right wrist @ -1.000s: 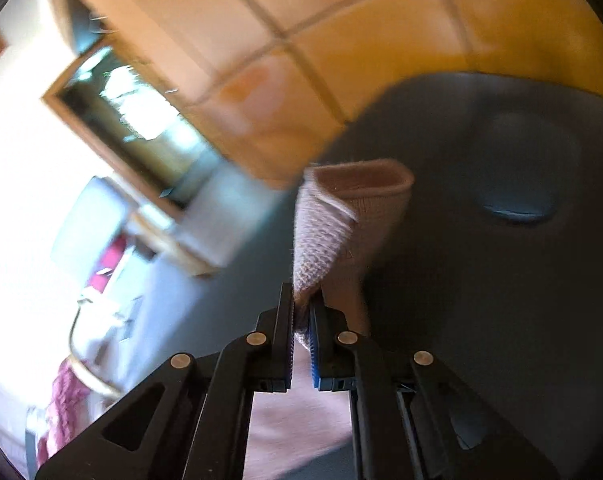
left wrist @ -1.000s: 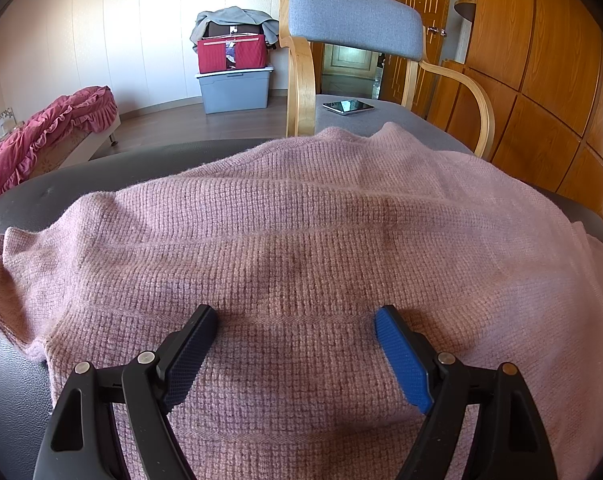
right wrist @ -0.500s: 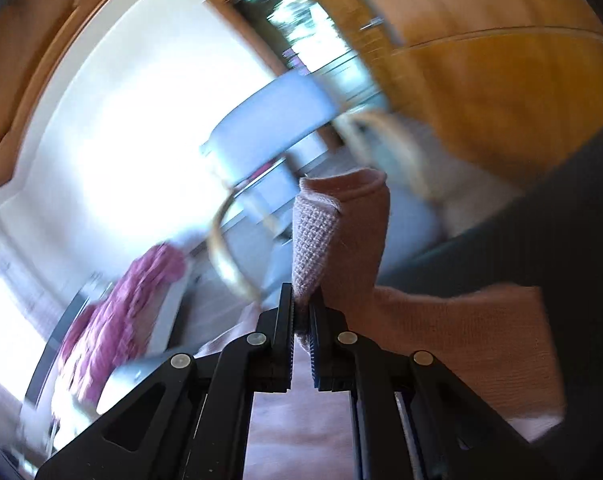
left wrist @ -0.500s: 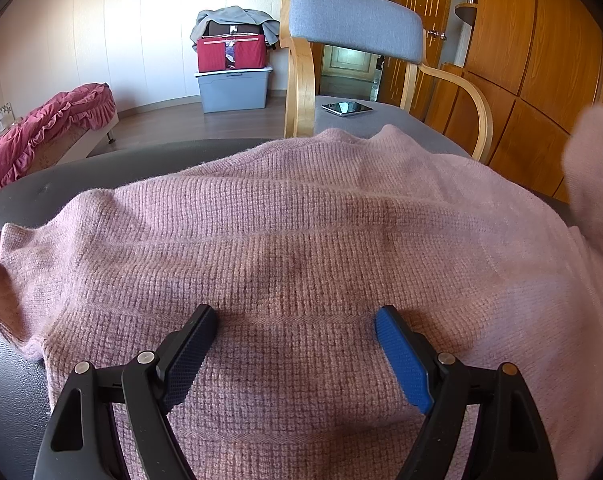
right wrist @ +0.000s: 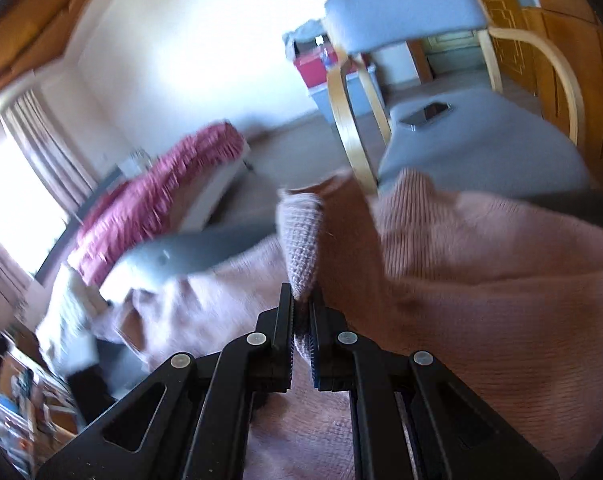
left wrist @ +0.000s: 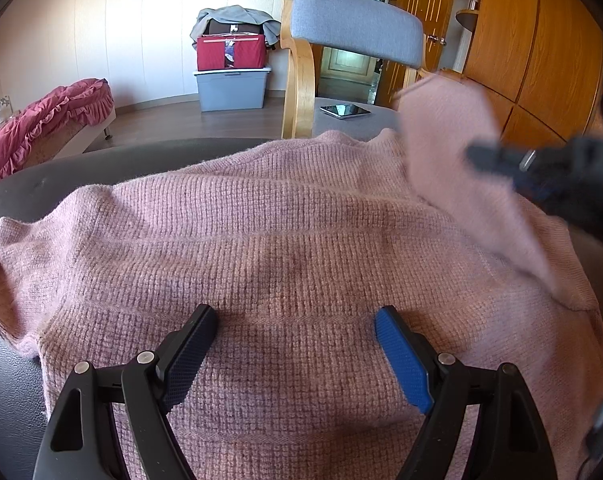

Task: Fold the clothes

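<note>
Right gripper [right wrist: 301,312] pinches the pink sweater's sleeve cuff [right wrist: 301,240], its jaws starting to ease apart, above the sweater [left wrist: 261,248] spread on the dark table [left wrist: 29,184]. Left gripper [left wrist: 295,344] hangs spread wide over the sweater's near hem, grasping nothing. Beyond the sweater stands a grey chair [left wrist: 357,28].

A dusty-pink sweater [left wrist: 285,248] in a fine waffle knit covers the dark grey table [left wrist: 113,164]. The left gripper [left wrist: 295,344] is black, one pad [left wrist: 401,360] bright blue, the other seemingly dark navy. Beyond the far edge: a grey-cushioned chair [left wrist: 357,28] with a pale wood frame, a red bag [left wrist: 231,53] on a grey bin [left wrist: 231,88], crimson ruffled bedding [left wrist: 41,124], orange-brown wood panels [left wrist: 541,40].
</note>
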Available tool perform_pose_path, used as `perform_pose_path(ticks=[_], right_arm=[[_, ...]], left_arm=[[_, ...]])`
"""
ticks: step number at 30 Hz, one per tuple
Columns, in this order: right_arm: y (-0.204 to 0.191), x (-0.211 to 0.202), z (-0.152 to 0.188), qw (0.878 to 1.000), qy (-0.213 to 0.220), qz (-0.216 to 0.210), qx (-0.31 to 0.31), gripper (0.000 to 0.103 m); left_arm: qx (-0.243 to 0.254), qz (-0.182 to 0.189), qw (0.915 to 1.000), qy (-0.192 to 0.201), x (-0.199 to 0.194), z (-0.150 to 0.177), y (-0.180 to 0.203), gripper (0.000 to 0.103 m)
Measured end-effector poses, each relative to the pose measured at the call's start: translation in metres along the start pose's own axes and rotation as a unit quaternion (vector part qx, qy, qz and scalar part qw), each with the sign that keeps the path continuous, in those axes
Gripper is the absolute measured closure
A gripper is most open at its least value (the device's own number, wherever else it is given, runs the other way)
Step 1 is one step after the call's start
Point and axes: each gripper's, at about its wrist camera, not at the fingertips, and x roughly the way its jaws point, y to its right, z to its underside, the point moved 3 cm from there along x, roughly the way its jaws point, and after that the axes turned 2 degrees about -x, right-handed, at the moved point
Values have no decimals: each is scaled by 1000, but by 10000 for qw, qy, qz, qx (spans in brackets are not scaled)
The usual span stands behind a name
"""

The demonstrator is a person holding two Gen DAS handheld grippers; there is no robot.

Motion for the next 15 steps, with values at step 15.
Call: perform_pose_path(ticks=[15], right_arm=[[147,-107,57,9756,713,1822,996,87]], left_arm=[[16,-44,10000,-64,2,-3,3,19]])
